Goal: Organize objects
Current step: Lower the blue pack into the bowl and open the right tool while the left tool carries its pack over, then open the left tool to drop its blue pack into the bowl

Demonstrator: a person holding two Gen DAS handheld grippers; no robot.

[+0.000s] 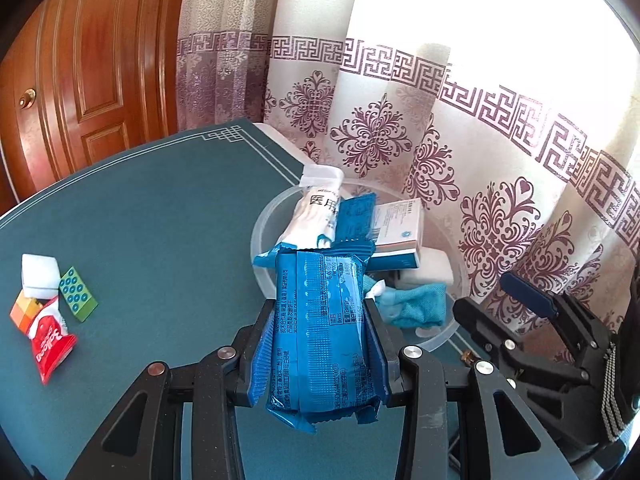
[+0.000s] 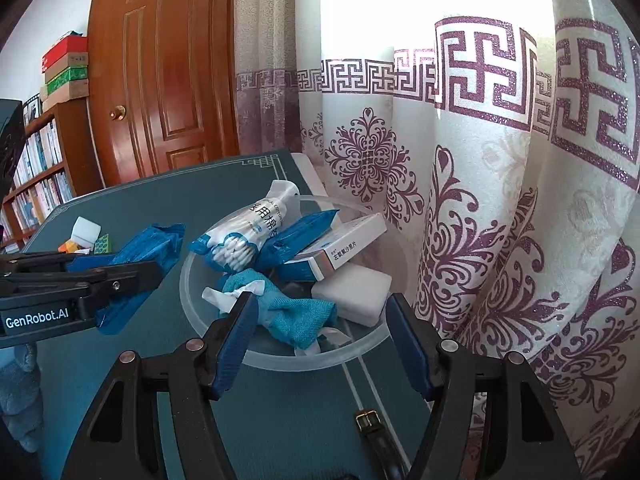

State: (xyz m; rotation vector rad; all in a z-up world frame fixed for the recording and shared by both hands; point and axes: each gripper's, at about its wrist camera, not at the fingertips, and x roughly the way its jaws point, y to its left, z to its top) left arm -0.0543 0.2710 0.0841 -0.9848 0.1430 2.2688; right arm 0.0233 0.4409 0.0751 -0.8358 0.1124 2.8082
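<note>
Our left gripper clamps a blue snack packet just beside the clear bowl; our right gripper gapes wide, empty, at the bowl's near rim.

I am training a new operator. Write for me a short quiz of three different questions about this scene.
1. True or false: the left gripper holds a blue packet.
2. Which is in the clear bowl? A) cotton swabs bag B) red packet C) green block
3. Fill in: the right gripper fingers are ____.

Key: 1 true; 2 A; 3 open, holding nothing.
</note>
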